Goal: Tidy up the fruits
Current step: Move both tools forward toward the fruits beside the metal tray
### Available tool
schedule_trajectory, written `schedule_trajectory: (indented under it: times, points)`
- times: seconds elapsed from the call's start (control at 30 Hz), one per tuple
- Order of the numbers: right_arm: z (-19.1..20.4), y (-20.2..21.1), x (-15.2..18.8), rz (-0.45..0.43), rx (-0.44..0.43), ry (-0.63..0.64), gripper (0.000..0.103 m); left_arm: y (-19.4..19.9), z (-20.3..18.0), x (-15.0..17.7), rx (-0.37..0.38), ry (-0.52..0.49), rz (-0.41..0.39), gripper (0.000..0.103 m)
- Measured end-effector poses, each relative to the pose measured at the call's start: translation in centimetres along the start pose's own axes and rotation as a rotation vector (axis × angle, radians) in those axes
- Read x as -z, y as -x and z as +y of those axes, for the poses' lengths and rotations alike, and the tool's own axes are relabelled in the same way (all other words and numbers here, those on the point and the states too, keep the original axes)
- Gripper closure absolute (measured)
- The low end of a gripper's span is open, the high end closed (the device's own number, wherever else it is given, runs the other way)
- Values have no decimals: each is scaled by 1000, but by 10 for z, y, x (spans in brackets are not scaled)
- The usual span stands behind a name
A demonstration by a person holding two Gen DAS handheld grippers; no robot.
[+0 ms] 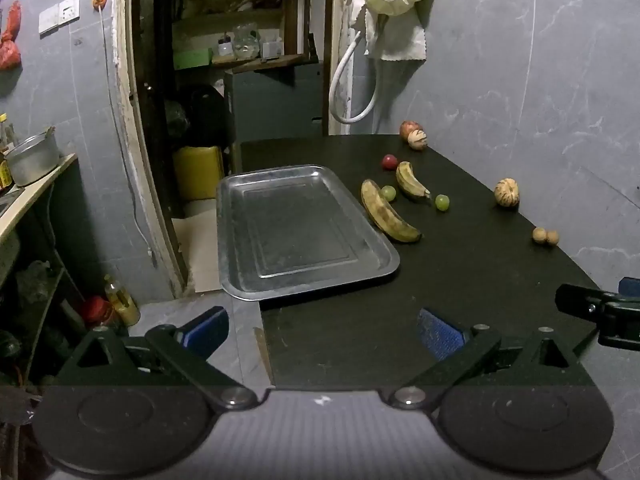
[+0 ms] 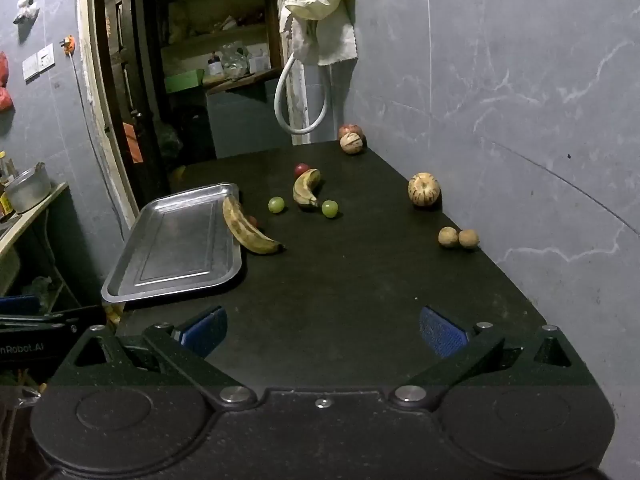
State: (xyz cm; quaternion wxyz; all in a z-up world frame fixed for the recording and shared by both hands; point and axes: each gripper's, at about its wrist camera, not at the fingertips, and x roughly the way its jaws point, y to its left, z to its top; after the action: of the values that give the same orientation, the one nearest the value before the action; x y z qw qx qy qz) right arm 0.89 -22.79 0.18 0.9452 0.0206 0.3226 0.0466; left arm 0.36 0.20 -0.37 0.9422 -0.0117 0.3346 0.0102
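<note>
Both the left gripper (image 1: 320, 330) and right gripper (image 2: 323, 330) stand wide, holding nothing. Spotted yellow bananas (image 2: 248, 228) and green grapes (image 2: 276, 205) lie scattered on the black bench (image 2: 340, 280), well ahead of the fingers, beside the bare rectangular steel tray (image 1: 236, 240).

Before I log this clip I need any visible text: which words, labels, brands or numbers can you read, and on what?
"nRobot.AI": white print, cut off by the frame's left edge, on the black body of the left gripper in the right wrist view.
Bottle on the floor and the boxes on the back shelf: any labels too small and blurred to read.
Nothing else readable.
</note>
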Motion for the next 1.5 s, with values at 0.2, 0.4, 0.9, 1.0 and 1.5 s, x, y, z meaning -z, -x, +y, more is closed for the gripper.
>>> schedule_trajectory:
  times: [0.2, 0.4, 0.9, 1.0, 1.5]
  points:
    - [-1, -1, 3, 2, 2, -3, 1, -3, 0, 0, -1, -1, 6, 1]
    - [-2, -1, 2, 2, 1, -4, 1, -4, 0, 1, -2, -3, 9, 1]
    - [-3, -1, 1, 3, 1, -6, 1, -5, 0, 2, 3, -12, 20, 1]
    - [-3, -1, 1, 3, 1, -5, 1, -6, 0, 1, 3, -12, 26, 1]
    - [-4, -12, 0, 27, 13, -11, 1, -16, 1, -1, -6, -17, 31, 1]
